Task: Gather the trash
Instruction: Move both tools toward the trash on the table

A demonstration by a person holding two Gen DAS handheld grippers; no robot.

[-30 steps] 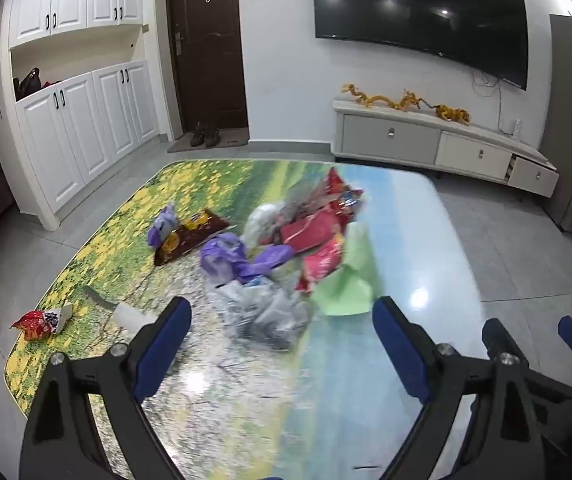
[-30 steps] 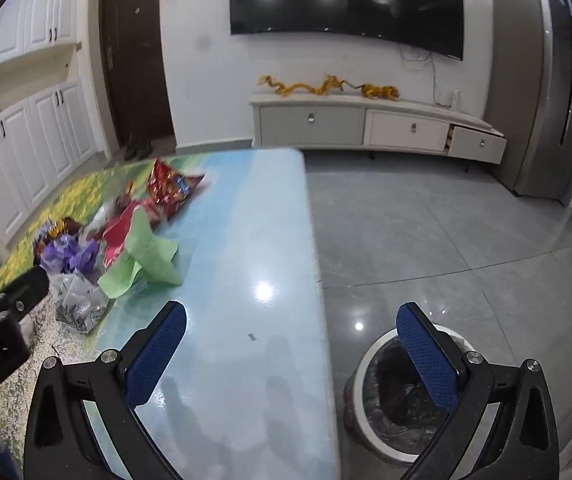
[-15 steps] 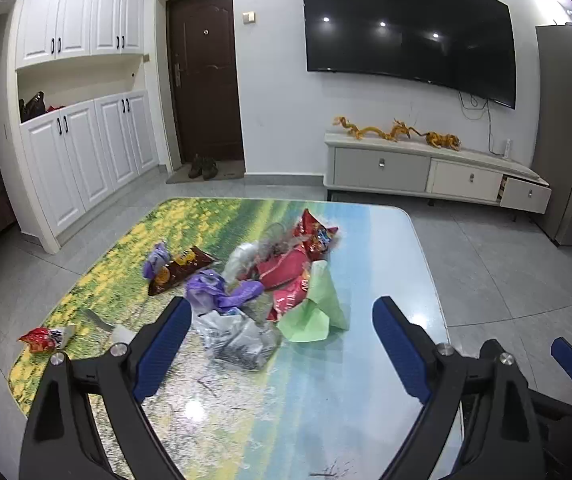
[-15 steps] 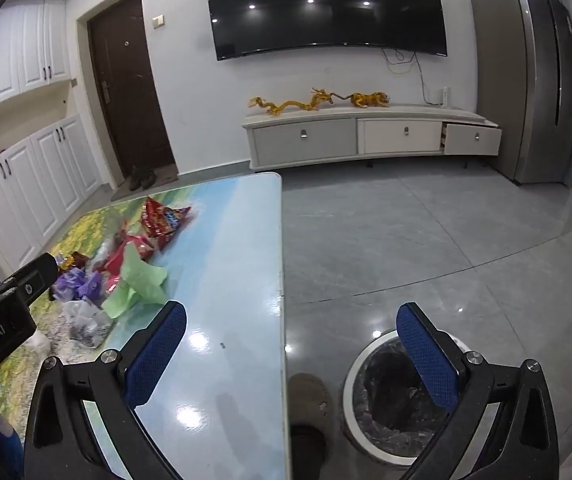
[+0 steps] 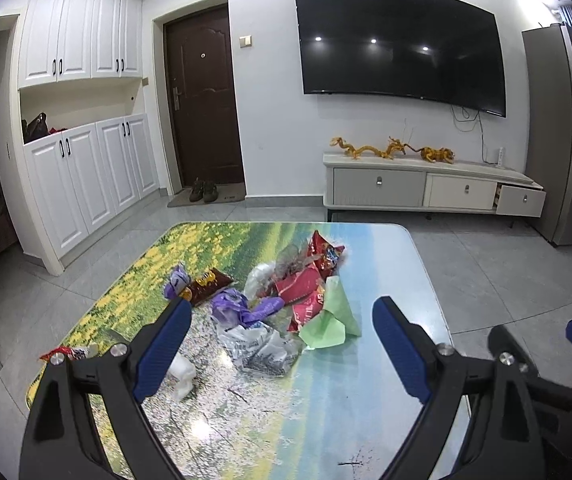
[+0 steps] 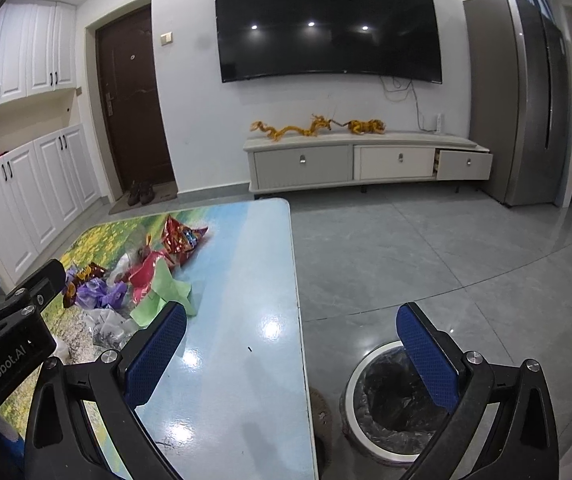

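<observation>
Plainly, the left gripper (image 5: 282,340) stands wide open and holds nothing, its blue pads (image 5: 162,348) framing the heap of rubbish on the table (image 5: 389,264); the right gripper (image 6: 291,352) is just as wide and just as empty, one finger over the table's near right part and the other over the bin (image 6: 393,404) on the floor beside the table's right edge. Straight ahead of the left gripper, between its fingers in that view, lies the crumpled clear bag (image 5: 258,346); just beyond it the purple wrapper (image 5: 242,308) and the green paper (image 5: 331,320), the paper leaning against the red snack bags (image 5: 305,284); further left a brown packet (image 5: 208,282); off by the table's left edge a small red wrapper (image 5: 66,354), well apart from the rest; a white scrap (image 5: 182,372) sits just beside the left finger.

The heap lies forward and to the left of the right gripper, so the left one is the nearer, I judge; the pile's long axis runs away from it toward the far end of the table. Nothing is yet grasped; collecting looks barely begun. The likely next move is a short reach forward and down onto the clear bag, then a swing across to the bin, which stands open and lined with a dark bag.
</observation>
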